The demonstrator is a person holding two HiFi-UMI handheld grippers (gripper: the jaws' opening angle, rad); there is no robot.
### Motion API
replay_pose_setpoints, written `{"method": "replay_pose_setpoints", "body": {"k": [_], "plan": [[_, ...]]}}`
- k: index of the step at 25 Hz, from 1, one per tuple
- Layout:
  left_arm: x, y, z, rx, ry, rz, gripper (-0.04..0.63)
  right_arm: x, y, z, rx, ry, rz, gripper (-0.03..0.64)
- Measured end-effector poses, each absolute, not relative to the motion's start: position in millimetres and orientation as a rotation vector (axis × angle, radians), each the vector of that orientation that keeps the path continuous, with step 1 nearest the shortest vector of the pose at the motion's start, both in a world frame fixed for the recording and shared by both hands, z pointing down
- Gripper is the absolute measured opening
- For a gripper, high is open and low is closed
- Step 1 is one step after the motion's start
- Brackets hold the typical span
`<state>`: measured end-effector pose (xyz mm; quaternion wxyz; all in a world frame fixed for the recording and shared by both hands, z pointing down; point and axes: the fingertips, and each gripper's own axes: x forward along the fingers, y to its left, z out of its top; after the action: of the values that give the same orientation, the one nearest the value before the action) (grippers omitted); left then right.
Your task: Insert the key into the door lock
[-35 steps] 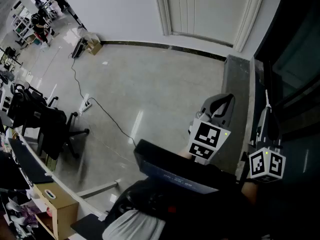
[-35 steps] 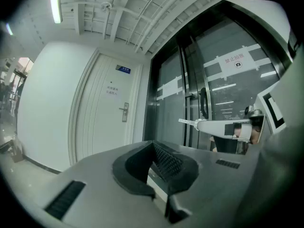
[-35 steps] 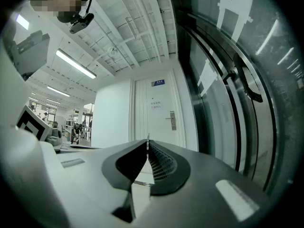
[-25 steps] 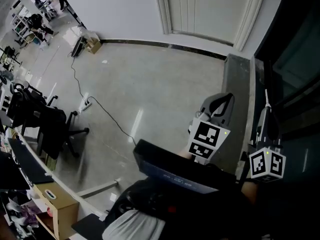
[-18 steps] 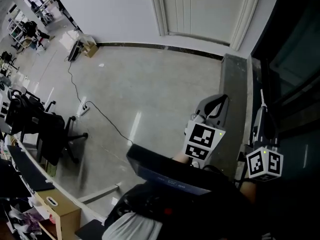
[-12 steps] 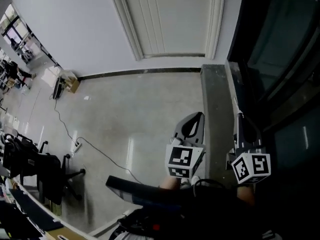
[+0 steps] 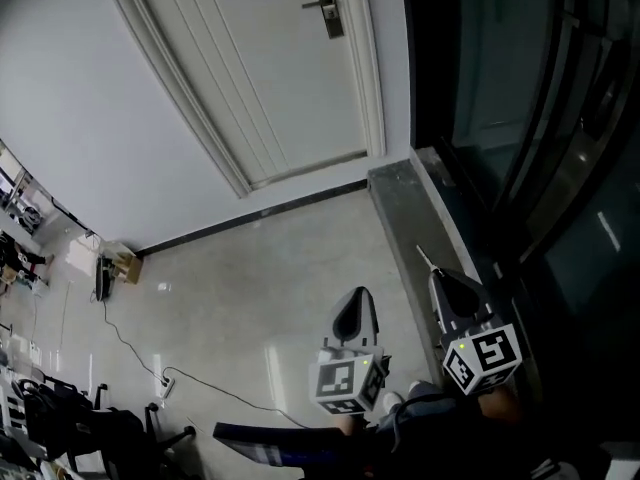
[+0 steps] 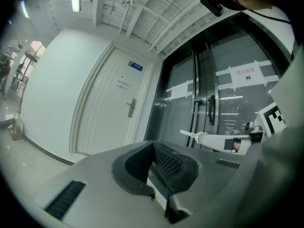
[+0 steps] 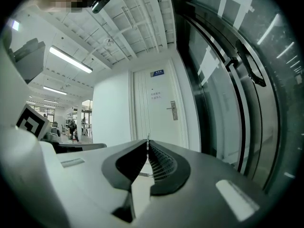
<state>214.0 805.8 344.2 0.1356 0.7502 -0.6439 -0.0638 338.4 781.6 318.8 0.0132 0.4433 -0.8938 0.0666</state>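
The left hand-held gripper [image 7: 356, 303] sits nearest, low in the head view, over the pale floor [image 7: 240, 298]. Its jaws are pressed together with nothing between them. Just beside it, the right hand-held gripper [image 7: 438, 276] hangs at the edge of a grey stone strip [image 7: 405, 193]. Its jaws are closed on the key [image 7: 426, 259], whose thin blade sticks out past the tips. Both point toward the white door [image 7: 280, 78] ahead. The door lock [image 7: 326, 6], with its lever handle, sits near the door's right edge, well apart from the key. Dark glass doors [image 7: 520, 98] stand to the right.
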Motion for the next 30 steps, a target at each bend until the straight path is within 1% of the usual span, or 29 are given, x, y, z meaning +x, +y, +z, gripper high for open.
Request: {"method": "replay_pose_setpoints", "body": {"k": [8, 14, 23, 30], "plan": [[207, 780, 344, 2.158, -1.905, -0.187, 0.000, 328, 752, 327, 1.335, -2.802, 0.218, 0.012], [204, 720, 337, 2.191, -1.928, -0.112, 0.000, 319, 691, 319, 1.327, -2.837, 0.213, 0.012], [204, 630, 330, 2.193, -1.907, -0.179, 0.000, 318, 600, 320, 1.311, -2.824, 0.228, 0.012], [198, 577, 338, 2.163, -1.928, -0.152, 0.000, 313, 546, 320, 1.291, -2.833, 0.199, 0.012]]}}
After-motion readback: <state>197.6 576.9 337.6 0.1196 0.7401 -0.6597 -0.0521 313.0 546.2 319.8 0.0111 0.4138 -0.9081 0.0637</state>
